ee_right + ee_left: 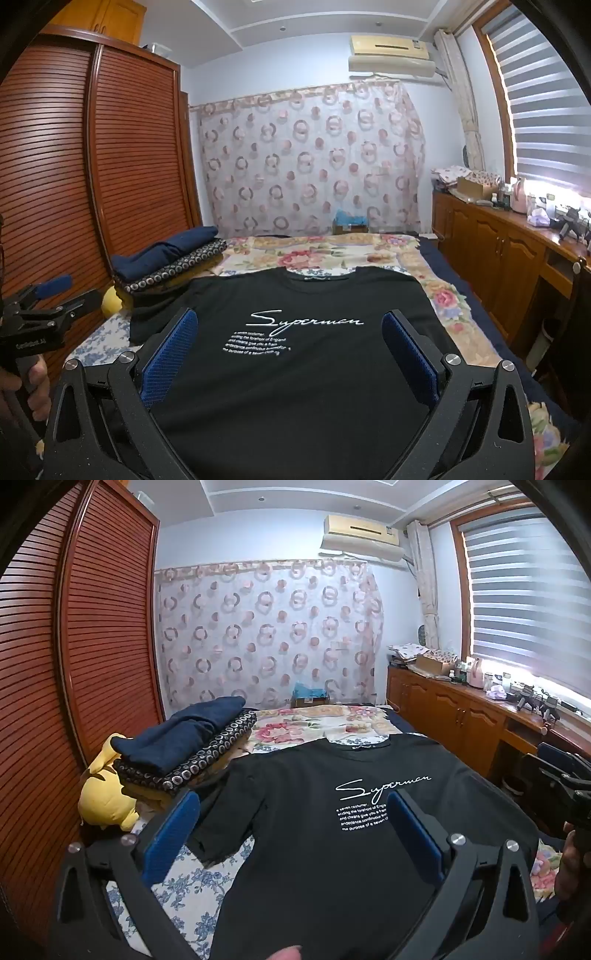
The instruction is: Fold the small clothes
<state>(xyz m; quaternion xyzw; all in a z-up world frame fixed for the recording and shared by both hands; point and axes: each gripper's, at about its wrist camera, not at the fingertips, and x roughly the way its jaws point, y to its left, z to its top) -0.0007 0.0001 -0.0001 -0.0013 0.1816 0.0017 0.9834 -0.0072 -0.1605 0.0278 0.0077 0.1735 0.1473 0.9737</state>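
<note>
A black T-shirt (306, 812) with white "Superman" lettering lies flat, front up, on the bed, collar at the far end; it also shows in the right wrist view (295, 350). My left gripper (293, 812) is open and empty, held above the shirt's lower left part, near its left sleeve. My right gripper (290, 332) is open and empty above the shirt's lower middle. Each gripper appears at the edge of the other's view: the right one (565, 782), the left one (48, 291).
A stack of folded dark clothes (184, 742) and a yellow plush toy (107, 797) sit at the bed's left by the louvred wardrobe (92, 627). A floral bedspread (314, 723) covers the far bed. A wooden cabinet (498, 240) with clutter runs along the right under the window.
</note>
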